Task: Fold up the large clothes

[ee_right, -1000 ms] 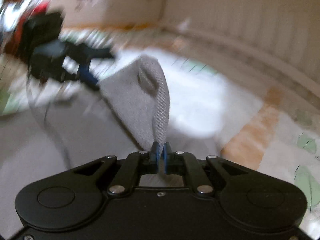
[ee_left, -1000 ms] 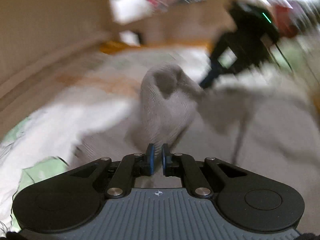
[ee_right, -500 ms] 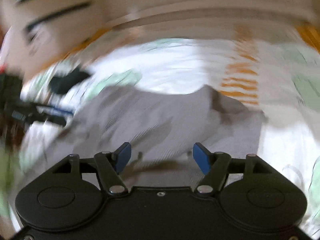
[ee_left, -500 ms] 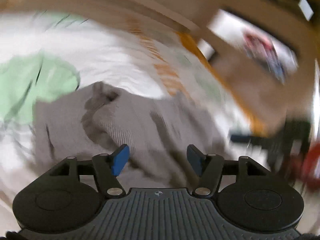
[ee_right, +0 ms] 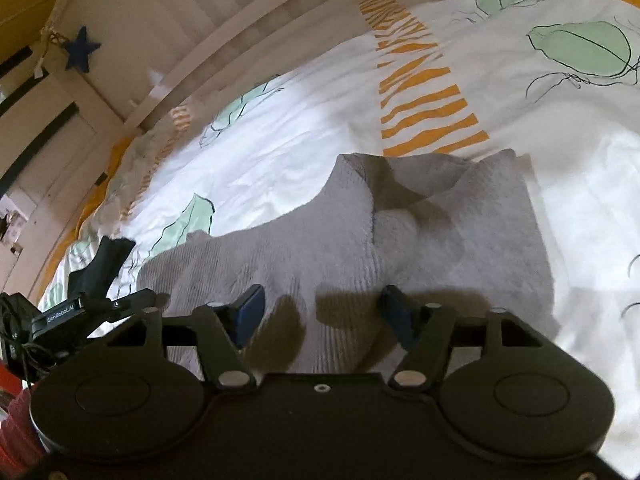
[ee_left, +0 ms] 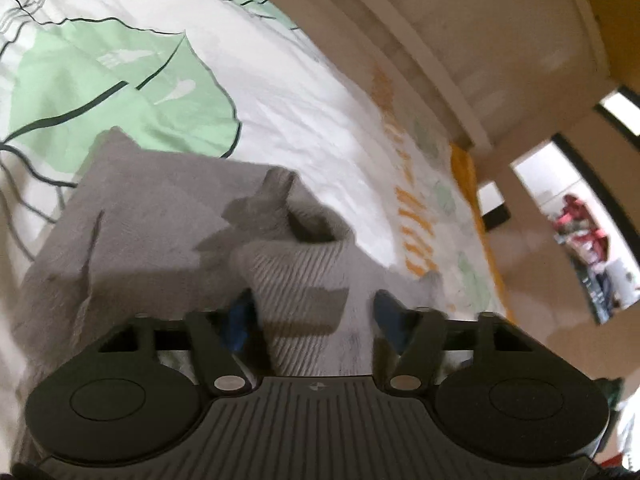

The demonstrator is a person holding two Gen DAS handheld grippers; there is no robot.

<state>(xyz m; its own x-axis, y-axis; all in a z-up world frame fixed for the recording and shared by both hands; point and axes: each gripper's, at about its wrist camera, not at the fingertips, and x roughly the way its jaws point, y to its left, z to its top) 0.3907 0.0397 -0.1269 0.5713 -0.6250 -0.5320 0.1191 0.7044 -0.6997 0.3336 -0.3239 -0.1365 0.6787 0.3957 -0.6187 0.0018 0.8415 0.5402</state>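
A grey ribbed knit garment (ee_left: 152,216) lies on the white bedspread, partly folded over itself, with a raised fold near its middle. My left gripper (ee_left: 312,316) is open just above it; a ribbed cone of the fabric (ee_left: 300,276) rises between the blue pads, touching neither that I can see. In the right wrist view the same garment (ee_right: 440,232) lies flat ahead. My right gripper (ee_right: 324,316) is open and empty over its near edge. The left gripper (ee_right: 92,308) shows at the far left of that view.
The bedspread (ee_left: 280,92) is white with green leaf prints and orange stripes (ee_right: 420,92). A pale headboard or wall panel (ee_right: 192,40) runs behind the bed. A doorway with red things (ee_left: 580,232) is at the right.
Both grippers let go of the grey garment and opened. They were holding its corners up in the air; now the garment lies on the bed, folded over, with both grippers low above it.
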